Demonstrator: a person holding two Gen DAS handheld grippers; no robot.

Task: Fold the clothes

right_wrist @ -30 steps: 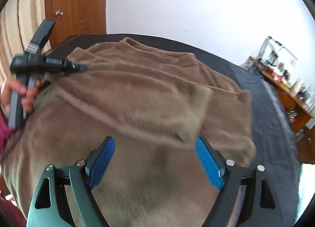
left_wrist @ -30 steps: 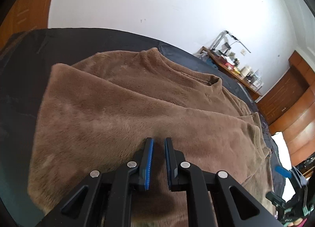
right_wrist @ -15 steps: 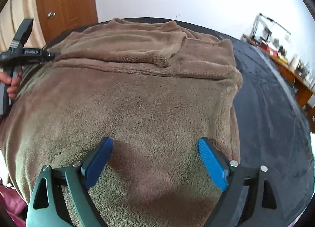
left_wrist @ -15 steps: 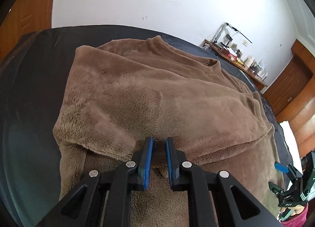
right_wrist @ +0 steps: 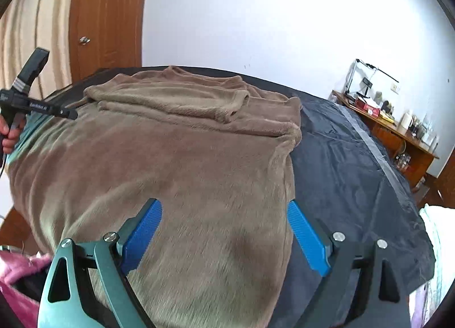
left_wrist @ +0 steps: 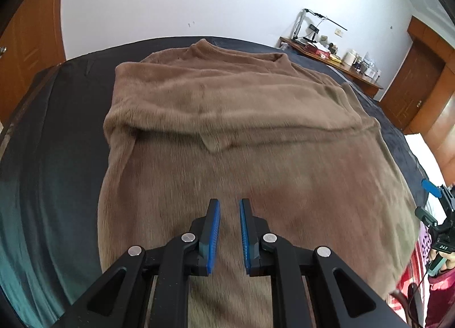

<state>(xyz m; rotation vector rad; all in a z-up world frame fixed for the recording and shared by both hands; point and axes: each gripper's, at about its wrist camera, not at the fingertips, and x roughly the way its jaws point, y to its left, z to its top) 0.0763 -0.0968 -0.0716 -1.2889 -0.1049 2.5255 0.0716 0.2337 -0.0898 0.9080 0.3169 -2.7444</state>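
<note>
A brown fleece sweater (left_wrist: 256, 157) lies spread flat on a dark sheet-covered bed (right_wrist: 355, 174), collar toward the far edge, both sleeves folded across the chest. The left gripper (left_wrist: 229, 214) hovers over the lower body of the sweater, its blue-padded jaws parted by a narrow gap with nothing between them. The right gripper (right_wrist: 224, 220) hangs above the sweater's right side edge, jaws spread wide and empty; one pad sits over fleece, the other over the bare sheet. A wooden desk (right_wrist: 389, 129) stands against the far wall.
</note>
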